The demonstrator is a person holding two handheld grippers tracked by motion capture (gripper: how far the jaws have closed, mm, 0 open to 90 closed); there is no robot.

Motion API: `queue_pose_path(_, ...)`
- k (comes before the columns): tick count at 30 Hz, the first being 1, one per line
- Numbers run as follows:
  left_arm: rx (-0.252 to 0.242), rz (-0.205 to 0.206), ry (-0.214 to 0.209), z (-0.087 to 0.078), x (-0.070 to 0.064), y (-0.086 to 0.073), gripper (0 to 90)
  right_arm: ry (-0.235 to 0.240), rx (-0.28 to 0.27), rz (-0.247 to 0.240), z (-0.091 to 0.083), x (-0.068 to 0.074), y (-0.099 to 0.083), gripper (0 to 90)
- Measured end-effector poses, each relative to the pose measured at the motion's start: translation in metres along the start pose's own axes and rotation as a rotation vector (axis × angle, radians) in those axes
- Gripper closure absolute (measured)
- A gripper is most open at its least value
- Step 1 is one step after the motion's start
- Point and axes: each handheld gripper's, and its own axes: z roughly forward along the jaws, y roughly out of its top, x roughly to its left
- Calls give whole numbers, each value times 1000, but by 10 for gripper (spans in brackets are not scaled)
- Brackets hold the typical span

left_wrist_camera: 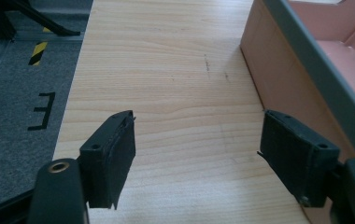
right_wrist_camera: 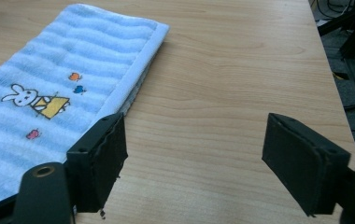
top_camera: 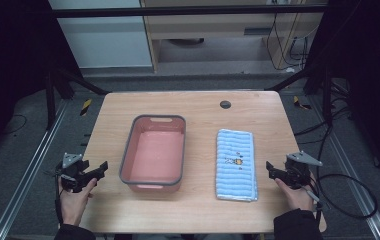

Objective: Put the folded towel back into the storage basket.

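One folded towel lies lengthwise, near-to-far.

Blue-and-white striped towel, folded into long flat rectangle, lying on wooden table right of centre, long side running front to back. Little bunny print plus some tiny coloured bits on top. Pink tub with grey rim sits just left, empty, upright, not touching towel.
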Motion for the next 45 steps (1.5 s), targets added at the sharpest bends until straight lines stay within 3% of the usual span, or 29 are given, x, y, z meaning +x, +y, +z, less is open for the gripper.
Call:
queue_pose_path(4,-18,1,-5,-7,-4,3,315,22,5,2,-4,4,6,262)
queue_pose_path(6,-43,-2,-11,-13,-7,5,347,61,-33,32,-12,9,13,238)
queue_pose_path(9,-53,16,-17,-20,-16,10,355,76,-52,45,-18,11,18,210)
queue_pose_path(11,-68,30,-41,-26,-26,14,359,93,-57,45,-23,14,22,242)
queue_pose_path(16,-72,43,-77,-29,-39,18,346,80,-75,18,-27,17,26,265)
queue_pose_path(22,-87,73,-108,-31,-58,26,308,63,-111,31,-33,12,33,271)
queue_pose_path(30,-105,130,-150,-23,-97,35,276,80,-126,14,-34,13,48,296)
queue_pose_path(39,-86,190,-199,-7,-146,39,272,81,-132,-28,-29,23,67,332)
queue_pose_path(41,-87,211,-218,-3,-163,38,272,82,-137,-29,-28,25,72,350)
queue_pose_path(45,-78,233,-236,1,-179,37,271,84,-144,-21,-26,25,75,366)
